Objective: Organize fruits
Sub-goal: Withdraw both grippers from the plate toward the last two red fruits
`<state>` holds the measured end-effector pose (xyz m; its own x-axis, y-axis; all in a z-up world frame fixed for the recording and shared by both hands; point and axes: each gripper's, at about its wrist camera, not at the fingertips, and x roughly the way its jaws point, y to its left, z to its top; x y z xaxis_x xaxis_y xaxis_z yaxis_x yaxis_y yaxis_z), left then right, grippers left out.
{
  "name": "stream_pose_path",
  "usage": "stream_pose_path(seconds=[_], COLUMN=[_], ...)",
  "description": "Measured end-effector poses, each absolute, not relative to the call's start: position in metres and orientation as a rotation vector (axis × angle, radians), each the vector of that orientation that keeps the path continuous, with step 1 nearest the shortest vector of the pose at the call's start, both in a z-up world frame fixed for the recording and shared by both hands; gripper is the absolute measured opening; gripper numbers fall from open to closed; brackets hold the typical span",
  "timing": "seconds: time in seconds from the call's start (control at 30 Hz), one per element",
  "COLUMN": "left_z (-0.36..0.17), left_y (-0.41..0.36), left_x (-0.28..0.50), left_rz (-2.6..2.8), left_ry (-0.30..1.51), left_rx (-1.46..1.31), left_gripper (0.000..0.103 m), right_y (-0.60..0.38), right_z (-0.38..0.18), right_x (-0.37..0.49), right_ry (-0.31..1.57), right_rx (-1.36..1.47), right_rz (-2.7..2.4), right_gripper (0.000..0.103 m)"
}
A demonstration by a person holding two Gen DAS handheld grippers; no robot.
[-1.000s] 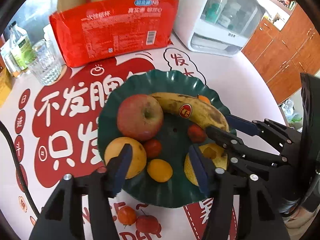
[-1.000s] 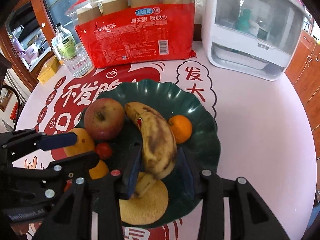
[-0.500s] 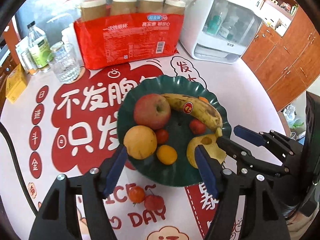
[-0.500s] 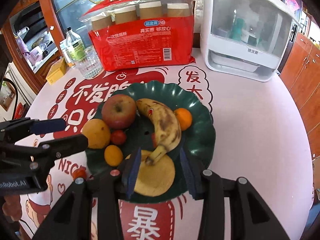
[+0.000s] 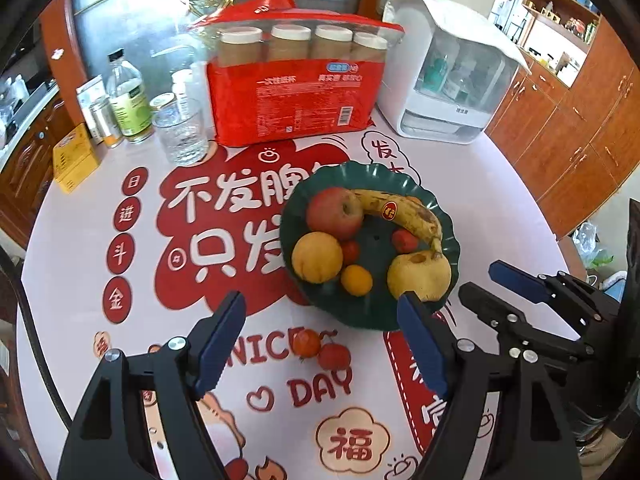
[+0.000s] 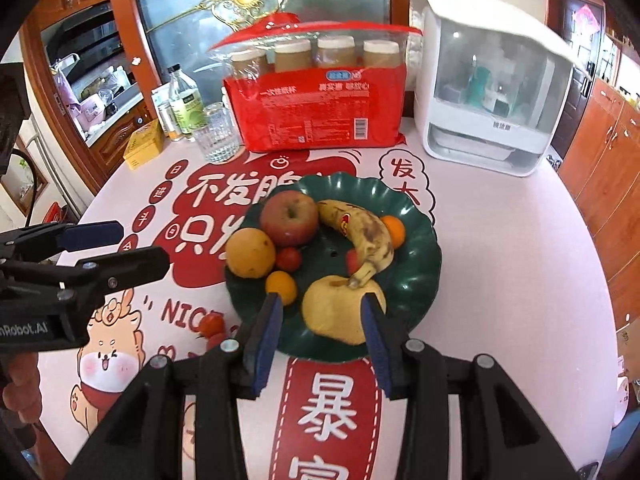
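Printed tablecloth (image 5: 100, 240), green fruit plate (image 5: 448, 236) ahead of both empty, spread tools.

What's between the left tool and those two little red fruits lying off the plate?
Nothing visible. The two small red fruits lie on open tablecloth between the left tool's open fingers, just short of the green plate.

The plate (image 5: 370, 316) of fruit sits on the counter (image 5: 492, 208) ahead of the left claw (image 5: 322, 344); two tomatoes (image 5: 322, 350) lie between its fingers, before the plate.
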<state>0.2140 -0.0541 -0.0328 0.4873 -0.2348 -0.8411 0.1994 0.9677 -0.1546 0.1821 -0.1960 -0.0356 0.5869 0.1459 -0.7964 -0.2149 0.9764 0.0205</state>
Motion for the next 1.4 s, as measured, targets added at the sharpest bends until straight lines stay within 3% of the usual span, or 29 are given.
stream_pose_path(seconds=[0.8, 1.4], left_z=[0.014, -0.043], left_y=[-0.008, -0.007], left_x=[0.12, 0.148], left_rz=[-0.185, -0.167], left_ry=[0.894, 0.961], left_rx=[0.016, 0.134], left_gripper=[0.085, 0.086], right_y=[-0.174, -0.148], right_z=[0.015, -0.031], right_x=[0.111, 0.113], right_ry=[0.832, 0.881], right_rx=[-0.042, -0.068], right_rz=[0.247, 0.258], right_gripper=[0.047, 0.047])
